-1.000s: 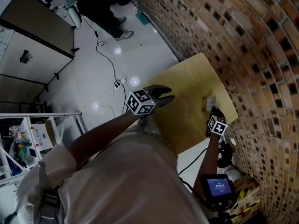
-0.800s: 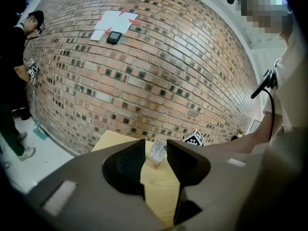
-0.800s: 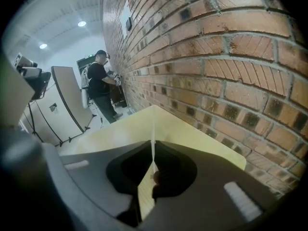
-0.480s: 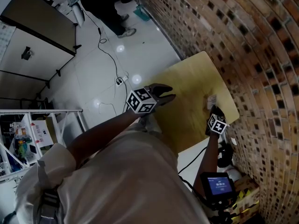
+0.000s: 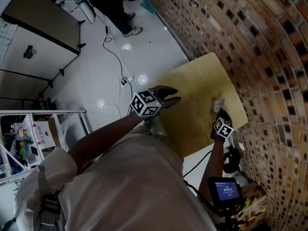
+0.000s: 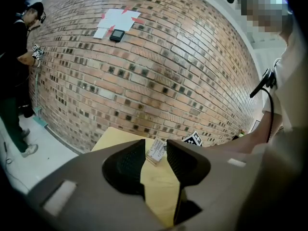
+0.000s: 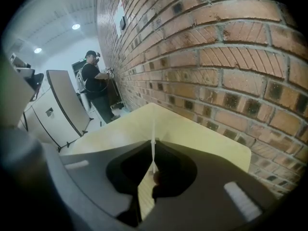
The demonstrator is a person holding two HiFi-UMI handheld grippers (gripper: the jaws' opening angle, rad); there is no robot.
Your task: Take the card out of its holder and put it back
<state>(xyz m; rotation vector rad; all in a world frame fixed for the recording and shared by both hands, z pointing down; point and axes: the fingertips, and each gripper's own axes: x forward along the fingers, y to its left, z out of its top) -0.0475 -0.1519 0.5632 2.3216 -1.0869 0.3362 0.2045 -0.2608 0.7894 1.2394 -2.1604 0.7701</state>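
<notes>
A small white card (image 5: pixel 219 103) stands near the far right edge of the pale wooden table (image 5: pixel 192 95), close to the brick wall. My right gripper (image 5: pixel 220 113) is shut on it. In the right gripper view the card (image 7: pixel 153 134) shows edge-on as a thin white line pinched between the jaws of the right gripper (image 7: pixel 154 146). My left gripper (image 5: pixel 175 96) hovers open over the table's left side, well away from the card. Through the left gripper's (image 6: pixel 156 143) gap I see the card (image 6: pixel 156 150) tilted over a small tan holder (image 6: pixel 152 159); whether it sits in the slot I cannot tell.
A brick wall (image 5: pixel 250 52) runs along the table's far side. Cables (image 5: pixel 113 61) trail over the white floor (image 5: pixel 96 81), and a person in black (image 7: pixel 94 83) stands by the wall further off. A metal rack (image 5: pixel 29 124) is at left. A device with a lit screen (image 5: pixel 225 191) hangs below the right arm.
</notes>
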